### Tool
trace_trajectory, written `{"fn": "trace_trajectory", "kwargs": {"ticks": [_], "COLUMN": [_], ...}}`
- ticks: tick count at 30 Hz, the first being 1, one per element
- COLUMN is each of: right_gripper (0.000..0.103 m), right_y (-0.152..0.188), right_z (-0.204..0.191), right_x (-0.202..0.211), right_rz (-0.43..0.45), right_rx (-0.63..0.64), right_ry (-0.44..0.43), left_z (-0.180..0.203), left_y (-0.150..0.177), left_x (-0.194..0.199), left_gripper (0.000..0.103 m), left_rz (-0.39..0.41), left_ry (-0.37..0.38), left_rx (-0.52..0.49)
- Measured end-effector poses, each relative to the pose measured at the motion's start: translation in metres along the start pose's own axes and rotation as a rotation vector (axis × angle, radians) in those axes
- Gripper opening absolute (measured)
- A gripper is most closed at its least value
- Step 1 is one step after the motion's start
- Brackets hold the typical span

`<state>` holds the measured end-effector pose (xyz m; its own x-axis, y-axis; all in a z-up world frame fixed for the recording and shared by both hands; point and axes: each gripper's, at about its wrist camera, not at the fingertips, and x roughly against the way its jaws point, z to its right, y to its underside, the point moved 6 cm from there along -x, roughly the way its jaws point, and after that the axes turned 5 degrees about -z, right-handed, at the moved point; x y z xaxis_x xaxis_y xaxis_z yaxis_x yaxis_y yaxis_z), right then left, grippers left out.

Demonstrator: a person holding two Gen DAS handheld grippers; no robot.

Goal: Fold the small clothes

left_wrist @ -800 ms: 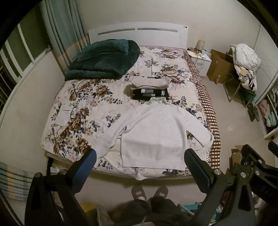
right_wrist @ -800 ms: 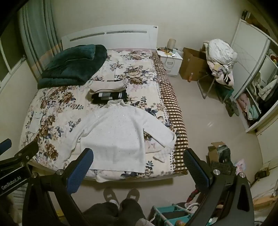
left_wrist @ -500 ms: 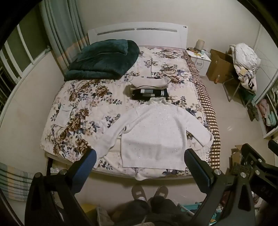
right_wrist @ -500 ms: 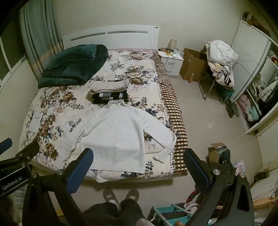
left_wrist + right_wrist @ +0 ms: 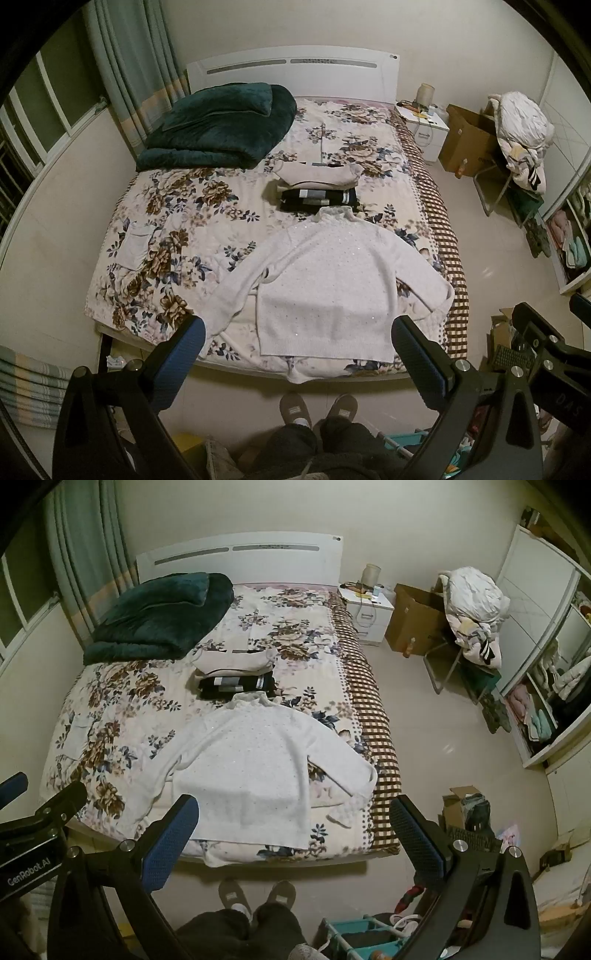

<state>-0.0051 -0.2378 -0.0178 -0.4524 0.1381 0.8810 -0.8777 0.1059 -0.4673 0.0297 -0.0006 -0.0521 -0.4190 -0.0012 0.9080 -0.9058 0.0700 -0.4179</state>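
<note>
Nothing much has moved since the earlier frames: the white sweater (image 5: 325,291) lies as it did, flat and face up at the near edge of the bed (image 5: 177,206), sleeves spread left and right, collar toward the far folded pile (image 5: 317,188). My left gripper (image 5: 297,354) and right gripper (image 5: 293,830) both hang above it, fingers spread wide, holding nothing. The knit looks soft, light and floppy, so I judge the sleeve cuffs or hem corners the best places to pinch.

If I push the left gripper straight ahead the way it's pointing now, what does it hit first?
Most likely the white sweater spread flat at the foot of the bed. The left gripper is open and empty, and nothing shows in between, though depth is hard to judge.
</note>
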Motion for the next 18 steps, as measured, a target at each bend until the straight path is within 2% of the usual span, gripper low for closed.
{"fn": "trace_trajectory", "kwargs": {"ticks": [18], "right_gripper": [0.103], "right_y": [-0.0001], "right_z": [-0.003], "right_x": [0.0002], "right_rz": [-0.004], "right_rx": [0.001], "right_ry": [0.0], "left_z": [0.0003], "left_y": [0.0004], "left_x": [0.0001], "left_gripper": [0.103], "left_rz": [-0.004], "left_ry": [0.003], "left_rx": [0.002]}}
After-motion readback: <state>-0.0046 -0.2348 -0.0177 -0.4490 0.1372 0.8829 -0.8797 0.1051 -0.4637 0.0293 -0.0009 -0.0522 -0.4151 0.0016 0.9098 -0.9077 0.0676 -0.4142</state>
